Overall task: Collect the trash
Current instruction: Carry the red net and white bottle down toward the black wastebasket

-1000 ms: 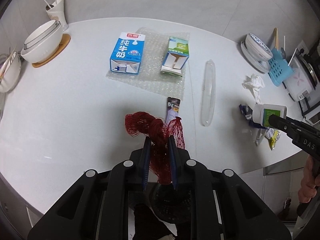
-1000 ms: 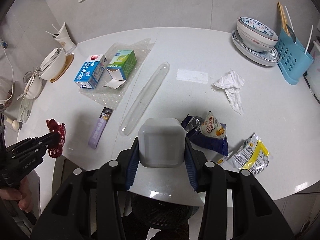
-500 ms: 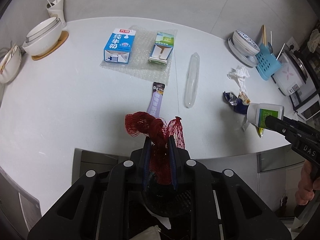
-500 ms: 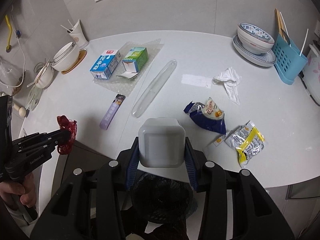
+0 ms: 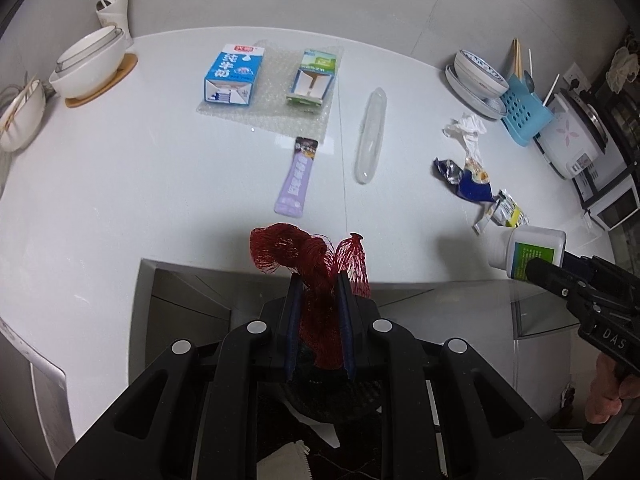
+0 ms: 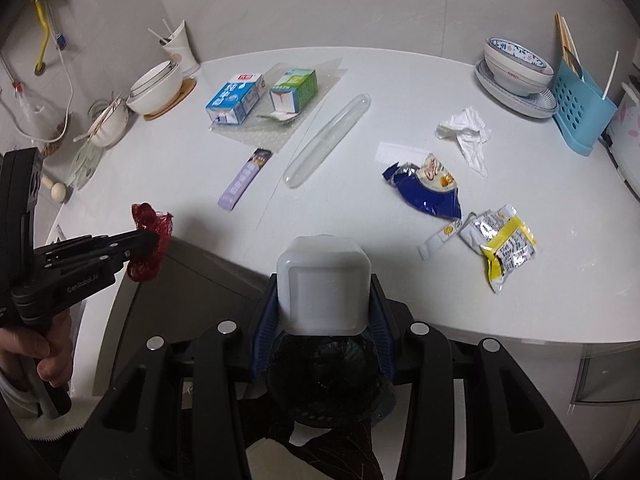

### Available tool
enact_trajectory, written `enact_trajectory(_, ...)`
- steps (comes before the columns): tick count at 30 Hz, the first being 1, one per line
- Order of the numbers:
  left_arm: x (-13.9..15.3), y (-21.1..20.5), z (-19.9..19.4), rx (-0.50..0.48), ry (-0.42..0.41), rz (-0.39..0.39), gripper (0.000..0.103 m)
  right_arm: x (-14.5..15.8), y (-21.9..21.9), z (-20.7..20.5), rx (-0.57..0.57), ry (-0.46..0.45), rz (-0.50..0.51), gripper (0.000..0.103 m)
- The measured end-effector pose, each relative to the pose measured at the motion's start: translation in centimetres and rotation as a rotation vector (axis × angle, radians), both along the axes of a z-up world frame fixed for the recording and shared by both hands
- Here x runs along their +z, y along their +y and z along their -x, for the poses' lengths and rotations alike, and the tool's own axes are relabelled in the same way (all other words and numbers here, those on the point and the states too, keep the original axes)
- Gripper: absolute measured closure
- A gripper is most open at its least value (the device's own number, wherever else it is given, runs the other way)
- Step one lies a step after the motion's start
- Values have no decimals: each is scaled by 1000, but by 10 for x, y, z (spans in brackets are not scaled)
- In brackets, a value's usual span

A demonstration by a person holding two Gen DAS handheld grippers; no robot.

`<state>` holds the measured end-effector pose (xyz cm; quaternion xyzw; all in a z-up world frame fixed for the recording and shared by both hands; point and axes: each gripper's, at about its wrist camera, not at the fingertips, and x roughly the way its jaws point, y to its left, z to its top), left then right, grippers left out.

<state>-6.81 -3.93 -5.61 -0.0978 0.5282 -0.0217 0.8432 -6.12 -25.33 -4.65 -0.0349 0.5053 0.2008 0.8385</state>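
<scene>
Left tool [image 5: 318,280]: fingers nearly together, clamped on a wad of red mesh netting [image 5: 308,254] (bunched above and below the pads), held just off the near edge of the white bench [image 5: 120,184]. Right tool [image 6: 324,300]: fingers partly apart, clamped on both sides of a white plastic bottle [image 6: 323,284], square base toward the camera; the left view shows its green label. A hand [image 6: 38,354] grips the left tool's handle.

Below both tools, near side of the edge: a dark round opening [image 6: 326,380], contents not clear.

On the bench, near to far:
- yellow-silver wrapper [image 6: 500,242] and blue snack bag [image 6: 428,188], right side
- purple sachet [image 6: 244,180], just past the netting
- clear long plastic tube [image 6: 326,142], beside the sachet
- crumpled white tissue [image 6: 466,132]
- 2 cartons on a bubble-wrap sheet [image 6: 256,134]: blue milk carton [image 6: 236,98], green carton [image 6: 296,90], both lying flat, apart

Far edge: white bowls [image 6: 158,88] left, patterned bowl [image 6: 516,66] right.
</scene>
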Motion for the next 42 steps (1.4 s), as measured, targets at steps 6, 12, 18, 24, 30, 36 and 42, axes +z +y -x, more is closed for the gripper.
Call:
enact_trajectory(6, -14, -8, 10, -15, 23, 4, 87, -12, -2, 16, 12, 15, 8, 63)
enact_trajectory(12, -24, -6, 17, -5, 30, 2, 87, -29, -8, 26, 21, 30, 29, 63)
enact_trajectory(18, -41, -7, 19, -6, 55, 12, 87, -52, -16, 28, 23, 58, 33, 63)
enact_trajectory(24, -58, -16, 16, -25, 86, 22, 87, -73, -17, 27, 40, 95, 30, 63)
enact_trajectory(30, -72, -22, 11, -33, 91, 31, 87, -94, -14, 25, 47, 117, 41, 63)
enact_trajectory(36, -88, -26, 9, -43, 101, 40, 87, -118, -16, 20, 38, 141, 54, 63)
enact_trajectory(42, -107, -29, 5, -56, 126, 43, 87, -142, -16, 15, 53, 167, 54, 63)
